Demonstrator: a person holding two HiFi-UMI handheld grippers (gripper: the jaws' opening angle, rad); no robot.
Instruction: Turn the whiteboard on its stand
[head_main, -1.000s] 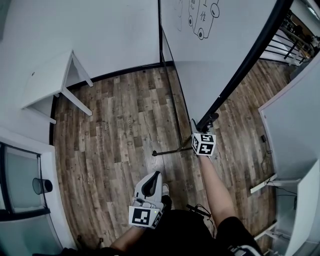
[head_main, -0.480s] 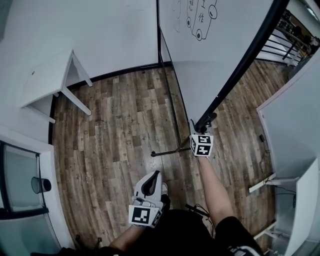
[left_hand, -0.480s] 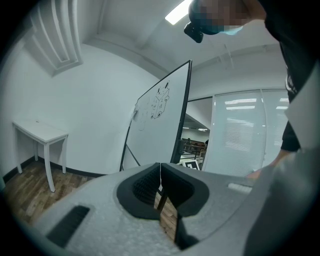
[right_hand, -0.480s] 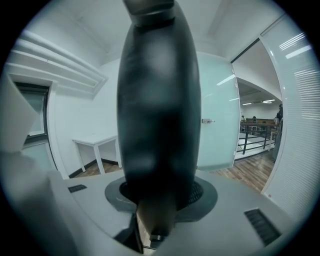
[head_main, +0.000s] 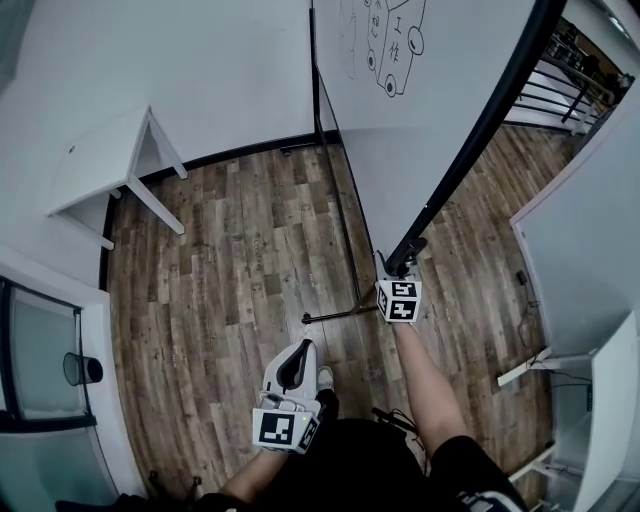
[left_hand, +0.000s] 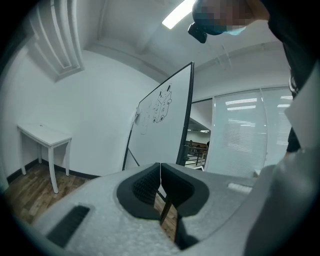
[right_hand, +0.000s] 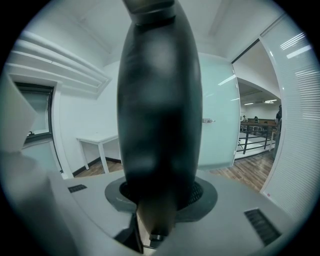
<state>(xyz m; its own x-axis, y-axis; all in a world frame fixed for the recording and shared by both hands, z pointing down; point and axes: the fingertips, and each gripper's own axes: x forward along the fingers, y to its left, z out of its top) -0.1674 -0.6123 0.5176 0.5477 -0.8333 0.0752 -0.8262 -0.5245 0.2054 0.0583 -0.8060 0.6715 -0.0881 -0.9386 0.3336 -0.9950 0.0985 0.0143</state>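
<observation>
Head view, looking steeply down: the whiteboard (head_main: 420, 110) stands tilted over a wood floor (head_main: 230, 260). Its black edge (head_main: 480, 130) runs from the top right down to the right gripper (head_main: 401, 262). That claw's jaws have just been closing and now clamp the lower end of the edge, held partly open by the bar between the pads. In the right gripper view the same bar (right_hand: 160, 100) fills the gap between the jaws. The left gripper (head_main: 292, 372) hangs close to the person's body, well apart from the board. The left gripper view shows its jaws pressed together with nothing between them.

Open room: bare floor lies left of the stand's post (head_main: 337, 200) and foot bar (head_main: 340, 314), reaching as far as a white table (head_main: 95, 165) against the wall. To the right the floor strip is narrower, bounded by a white panel (head_main: 585, 240). A railing (head_main: 555, 90) lies beyond the board's far end.

Writing: the board carries a marker sketch (head_main: 395, 45) of a vehicle-like outline with a few characters, too small to read. Each gripper's cube bears black-and-white square markers
</observation>
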